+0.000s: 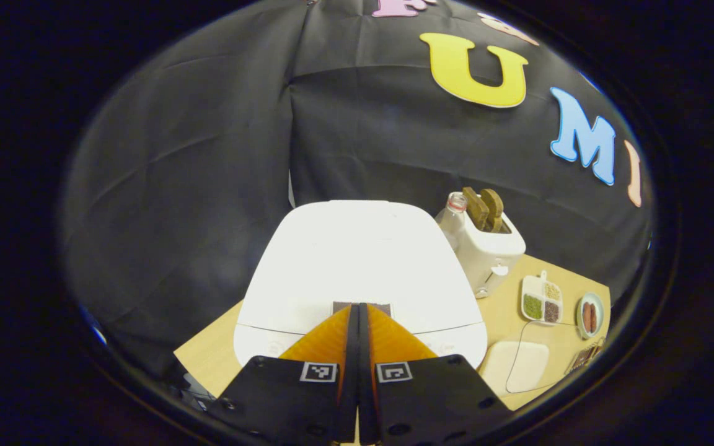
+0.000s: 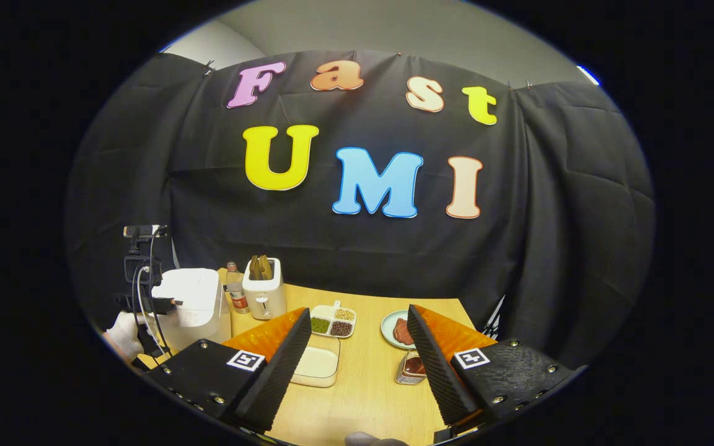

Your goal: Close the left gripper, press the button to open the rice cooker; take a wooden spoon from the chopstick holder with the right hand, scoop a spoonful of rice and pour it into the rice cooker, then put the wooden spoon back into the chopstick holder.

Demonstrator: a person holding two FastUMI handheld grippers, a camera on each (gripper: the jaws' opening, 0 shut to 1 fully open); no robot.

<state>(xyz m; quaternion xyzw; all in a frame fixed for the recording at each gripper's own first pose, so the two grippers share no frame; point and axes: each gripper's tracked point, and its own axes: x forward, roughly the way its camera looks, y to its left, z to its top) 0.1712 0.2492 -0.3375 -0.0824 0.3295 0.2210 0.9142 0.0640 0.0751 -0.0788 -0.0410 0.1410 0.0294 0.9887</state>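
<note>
Pressing rice cooker (image 1: pixel 357 260) lid front — left hand-held gripper (image 1: pixel 357 310) closed; right hand-held gripper (image 2: pixel 357 347) open, well apart.

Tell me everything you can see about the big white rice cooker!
The rice cooker is a smooth, glossy white box with rounded corners, plastic by the look of it. Its lid is down. It sits at the table's end, close to the black cloth wall, with a white holder of wooden utensils beside it. The left gripper, shut, points at a small dark button on the lid's front edge; actual contact can't be told. The right gripper view shows its side.
</note>
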